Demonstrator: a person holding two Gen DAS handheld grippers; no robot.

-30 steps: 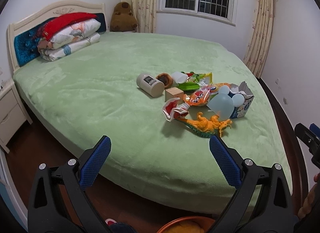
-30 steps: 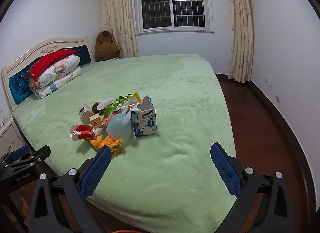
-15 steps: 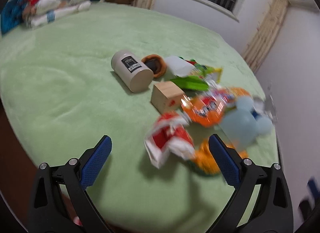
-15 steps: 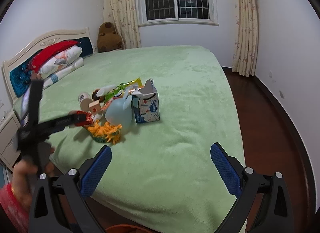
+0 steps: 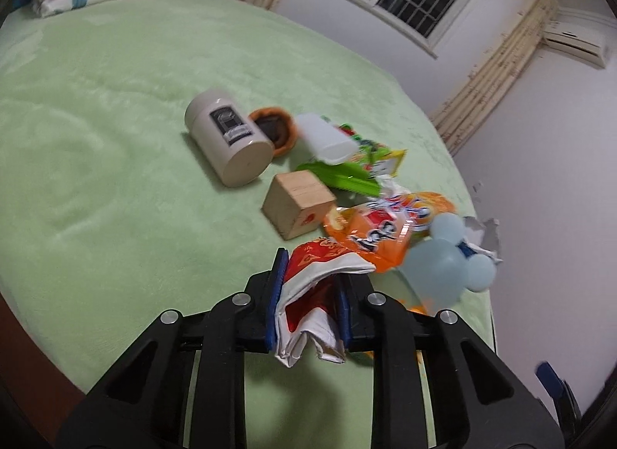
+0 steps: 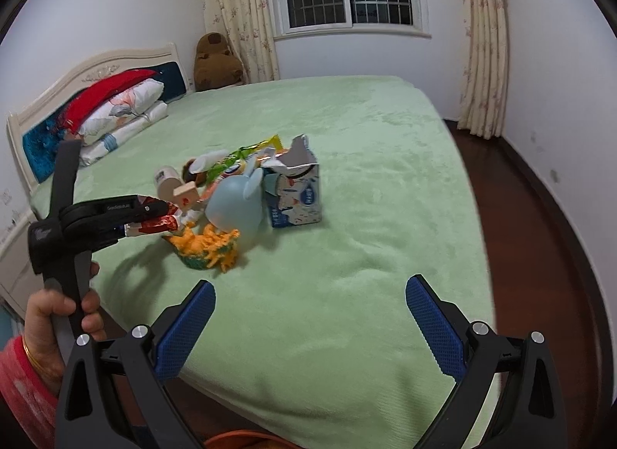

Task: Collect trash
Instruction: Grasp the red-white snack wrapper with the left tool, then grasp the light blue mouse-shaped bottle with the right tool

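My left gripper is shut on a crumpled red and white wrapper at the near edge of a pile on the green bed. The right wrist view shows that gripper from the side, holding the wrapper. Behind it lie an orange snack bag, a green wrapper and a torn blue and white carton. My right gripper is open and empty, above the bed's near edge, apart from the pile.
Also in the pile are a cream canister, a wooden block, a pale blue mouse-eared toy, an orange dinosaur toy and a brown bowl. Pillows lie at the headboard. Wooden floor runs right of the bed.
My left gripper moved forward to the pile and shut on the red and white wrapper. My right gripper stayed open and moved a little closer to the bed.
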